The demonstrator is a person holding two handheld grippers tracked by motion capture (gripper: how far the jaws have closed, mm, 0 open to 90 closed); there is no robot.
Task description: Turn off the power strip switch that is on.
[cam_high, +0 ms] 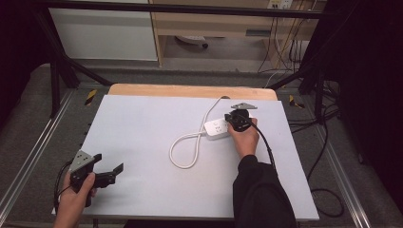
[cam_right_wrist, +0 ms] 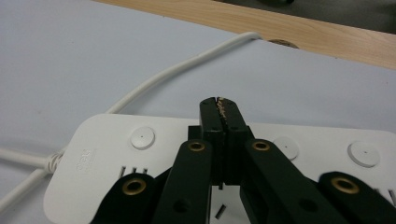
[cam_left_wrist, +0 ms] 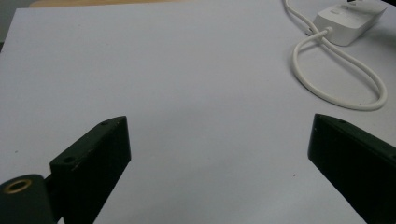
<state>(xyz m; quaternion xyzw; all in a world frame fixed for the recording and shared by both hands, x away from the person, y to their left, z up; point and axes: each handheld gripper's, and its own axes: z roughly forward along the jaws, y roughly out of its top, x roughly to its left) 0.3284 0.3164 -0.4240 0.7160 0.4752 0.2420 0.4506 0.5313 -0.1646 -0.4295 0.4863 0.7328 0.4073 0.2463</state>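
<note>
The power strip [cam_high: 217,128] lies at two o'clock on the table [cam_high: 142,123], under the right gripper [cam_right_wrist: 219,108], whose jaws are pressed together, holding nothing. It looks ready to push a round button [cam_right_wrist: 142,137] (a gentle poke down). The left gripper [cam_high: 110,171] waits wide open at eight o'clock.

White power strip [cam_high: 217,128] flat on table (cord looped).

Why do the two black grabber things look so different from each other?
The left gripper has its jaws spread wide apart; the right gripper has its jaws shut together. The left gripper sits over bare table, near the front edge; the right gripper is over the white power strip. Both are black and hand-held.
</note>
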